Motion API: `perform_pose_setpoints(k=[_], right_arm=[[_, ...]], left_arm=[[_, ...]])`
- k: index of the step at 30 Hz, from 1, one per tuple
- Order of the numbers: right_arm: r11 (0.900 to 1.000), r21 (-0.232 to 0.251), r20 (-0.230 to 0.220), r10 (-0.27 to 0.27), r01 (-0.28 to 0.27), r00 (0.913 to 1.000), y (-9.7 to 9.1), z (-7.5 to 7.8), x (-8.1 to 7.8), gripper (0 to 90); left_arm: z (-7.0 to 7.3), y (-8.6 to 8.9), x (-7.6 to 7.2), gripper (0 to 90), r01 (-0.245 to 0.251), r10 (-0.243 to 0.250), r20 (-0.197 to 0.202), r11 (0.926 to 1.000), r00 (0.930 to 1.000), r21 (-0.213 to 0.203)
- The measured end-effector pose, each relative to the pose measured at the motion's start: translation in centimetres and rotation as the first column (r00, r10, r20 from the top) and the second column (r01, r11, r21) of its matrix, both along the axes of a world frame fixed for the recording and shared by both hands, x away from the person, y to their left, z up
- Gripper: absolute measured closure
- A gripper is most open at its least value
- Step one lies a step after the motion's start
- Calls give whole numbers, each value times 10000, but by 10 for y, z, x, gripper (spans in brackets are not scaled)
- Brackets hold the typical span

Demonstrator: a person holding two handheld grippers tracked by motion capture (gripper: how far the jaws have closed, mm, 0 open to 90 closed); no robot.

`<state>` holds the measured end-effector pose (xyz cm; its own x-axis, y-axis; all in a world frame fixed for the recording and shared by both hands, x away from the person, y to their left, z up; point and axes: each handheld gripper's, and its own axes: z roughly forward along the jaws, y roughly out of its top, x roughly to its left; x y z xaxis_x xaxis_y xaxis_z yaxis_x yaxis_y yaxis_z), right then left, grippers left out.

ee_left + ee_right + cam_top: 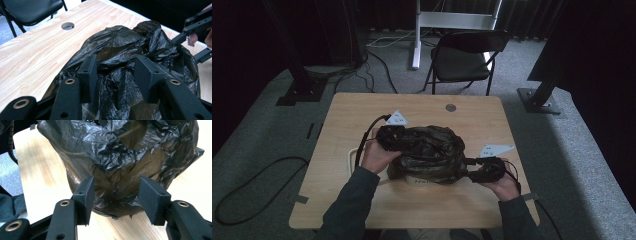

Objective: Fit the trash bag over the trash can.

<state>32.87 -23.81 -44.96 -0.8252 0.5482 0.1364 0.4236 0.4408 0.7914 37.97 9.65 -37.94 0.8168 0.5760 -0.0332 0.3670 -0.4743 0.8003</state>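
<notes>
One black plastic bag (428, 152), two grippers, one chair (463, 56), one table (352, 117).

Bag (428, 152) mid-table (362, 107) — chair (464, 60) behind.

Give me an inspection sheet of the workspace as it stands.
Surface: wooden table, round grommet hole near far edge.
Job's things: crumpled black plastic bag at centre, over a brownish object.
Clutter: nothing seen.
Grippers: left gripper at the bag's left, jaws open around a fold; right gripper at its right, jaws open astride its edge.
Cables: black cable looping on the floor.
Surroundings: folding chair, grey carpet, dark curtains.
</notes>
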Motion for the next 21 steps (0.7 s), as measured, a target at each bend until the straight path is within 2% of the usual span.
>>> perform_pose_setpoints(k=[6, 7, 16, 21], right_arm=[[9999, -59, -56, 81, -82, 10000, 2, -1, 0, 467], [9999, -76, -67, 93, -94, 9999, 2, -2, 0, 468], [9998, -112, -102, 140, -141, 9998, 2, -3, 0, 467], [9997, -211, -118, 128, -131, 9998, 2, -4, 0, 468]], left_arm=[[2, -7, 2, 541, 221, -218, -96, 9994, 9997, 278], [1, -9, 3, 536, 241, -235, -146, 9988, 9996, 426], [-5, -16, 6, 533, 364, -328, -405, 9953, 9986, 897], [-11, -26, 6, 535, 541, -488, -425, 9894, 9979, 1348]])
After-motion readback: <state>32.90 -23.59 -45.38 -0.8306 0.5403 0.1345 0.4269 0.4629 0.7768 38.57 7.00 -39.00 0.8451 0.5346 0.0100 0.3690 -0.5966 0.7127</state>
